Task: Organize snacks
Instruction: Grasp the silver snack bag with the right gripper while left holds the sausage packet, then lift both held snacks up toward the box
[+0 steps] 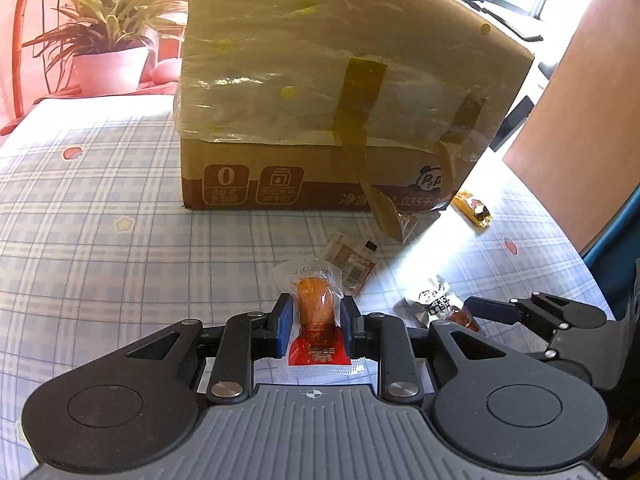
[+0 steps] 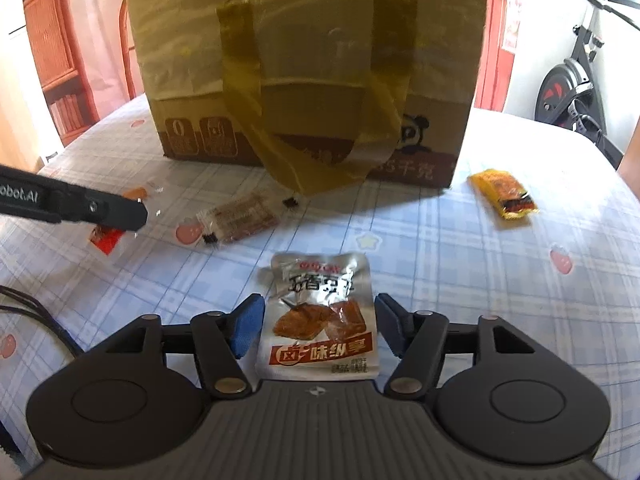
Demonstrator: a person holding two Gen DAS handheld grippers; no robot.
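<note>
My left gripper [image 1: 316, 326] has its fingers [image 1: 283, 322] pinching a clear sausage packet [image 1: 316, 312] with a red lower label; the packet stands upright between the pads. My right gripper [image 2: 316, 326] has its fingers [image 2: 246, 330] spread, with a silver tofu snack pouch [image 2: 320, 320] lying flat on the counter [image 2: 460, 280] between them, untouched by either pad. Ahead of the right fingers, a clear striped packet [image 2: 240, 216] lies to the left and a yellow packet [image 2: 504, 194] to the right. Beyond all of these stands the taped cardboard box [image 2: 304, 60].
</note>
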